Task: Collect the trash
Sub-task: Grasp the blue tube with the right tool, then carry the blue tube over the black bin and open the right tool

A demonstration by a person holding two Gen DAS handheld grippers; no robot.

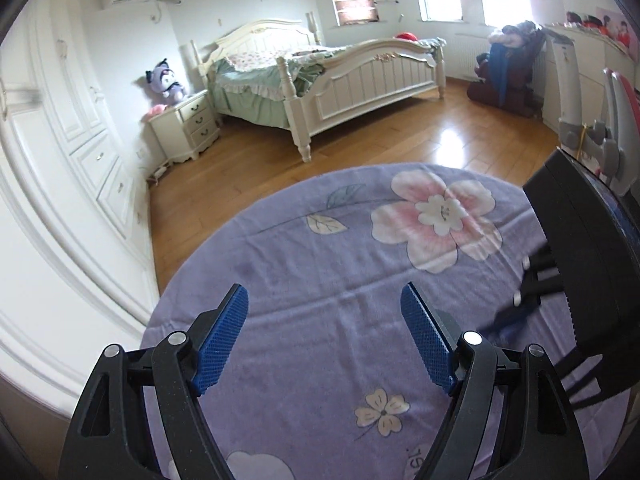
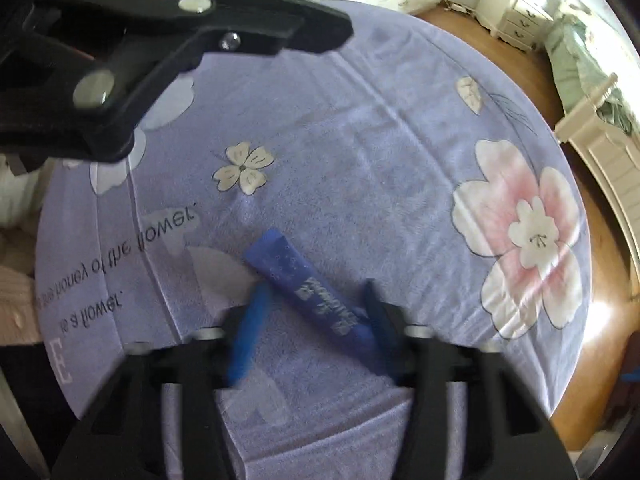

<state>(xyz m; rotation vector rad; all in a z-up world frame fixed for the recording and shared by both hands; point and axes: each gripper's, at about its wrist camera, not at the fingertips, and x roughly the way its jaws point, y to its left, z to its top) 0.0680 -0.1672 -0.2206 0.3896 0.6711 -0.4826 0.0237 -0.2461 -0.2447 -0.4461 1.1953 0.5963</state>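
A blue tube [image 2: 304, 280] with white lettering lies at a slant on the lilac flowered tablecloth [image 2: 360, 120] of a round table. My right gripper [image 2: 316, 286] points down over it, blue pads on either side. The tube's lower end sits against the right pad, and a gap shows at the left pad [image 2: 248, 332], so the jaws stand open around it. My left gripper [image 1: 324, 288] hovers open over bare cloth [image 1: 320, 240] with nothing between its fingers. Its black frame [image 2: 160, 40] shows at the top left of the right wrist view. The right gripper's body [image 1: 580, 272] is at the right edge of the left wrist view.
Beyond the table lies a wooden floor [image 1: 360, 140], with a white bed [image 1: 340, 80] and a nightstand [image 1: 188, 124] carrying a plush toy. White cupboards [image 1: 80, 140] line the left wall. A chair [image 1: 616, 128] stands close to the table's right side.
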